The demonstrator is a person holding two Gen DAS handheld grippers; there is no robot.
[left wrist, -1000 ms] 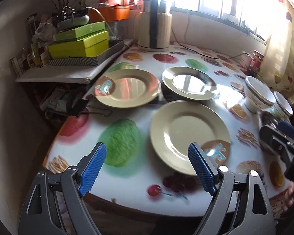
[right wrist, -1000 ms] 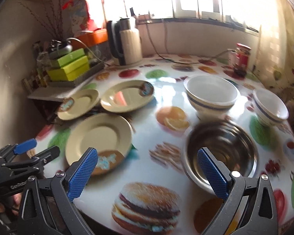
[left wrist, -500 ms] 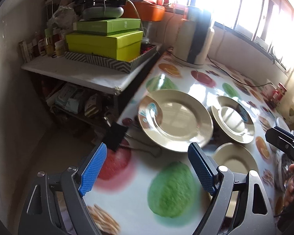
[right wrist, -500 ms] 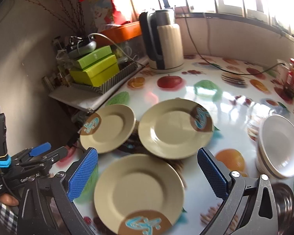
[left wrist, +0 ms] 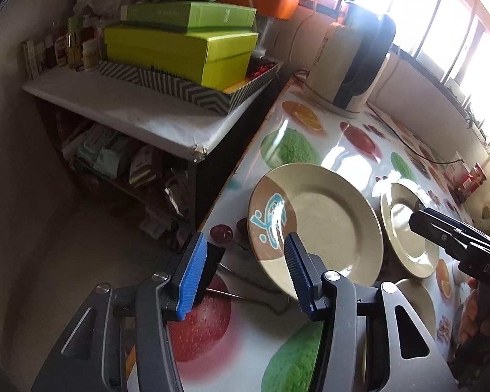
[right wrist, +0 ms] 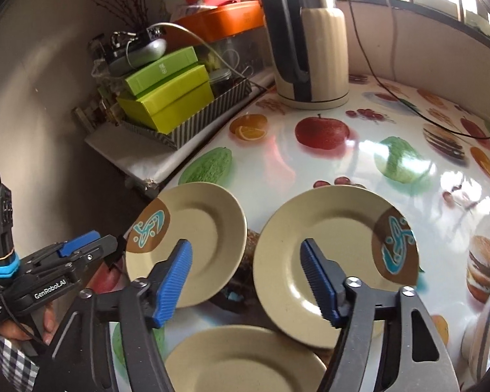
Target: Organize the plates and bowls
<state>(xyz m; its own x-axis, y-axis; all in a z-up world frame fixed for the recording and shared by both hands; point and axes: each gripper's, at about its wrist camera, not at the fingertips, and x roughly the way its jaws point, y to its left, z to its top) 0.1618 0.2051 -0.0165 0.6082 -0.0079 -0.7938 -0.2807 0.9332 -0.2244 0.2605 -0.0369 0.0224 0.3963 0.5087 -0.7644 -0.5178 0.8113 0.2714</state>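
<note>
Three beige plates lie on the fruit-print table [right wrist: 359, 160]. The left plate [left wrist: 317, 228] [right wrist: 192, 238] sits at the table's left edge. My left gripper [left wrist: 245, 271] is open, its fingers at that plate's near rim, right fingertip over the rim; it also shows in the right wrist view [right wrist: 88, 248]. The middle plate [right wrist: 336, 261] [left wrist: 408, 228] lies under my open right gripper [right wrist: 248, 281], which hovers between the left and middle plates. The near plate [right wrist: 245, 359] [left wrist: 415, 303] lies below it. A white bowl [right wrist: 486, 343] shows at the right edge.
An electric kettle [right wrist: 310, 39] stands at the back of the table. A side shelf [left wrist: 130, 107] on the left holds green boxes [left wrist: 186, 49] in a striped tray. A black binder clip [left wrist: 238, 281] lies by the left plate. A red jar [left wrist: 470, 179] stands far right.
Both grippers have moved forward and left toward the plates. The left gripper has closed in on the left plate's near rim and its jaws have narrowed. The right gripper now hovers over the plates.
</note>
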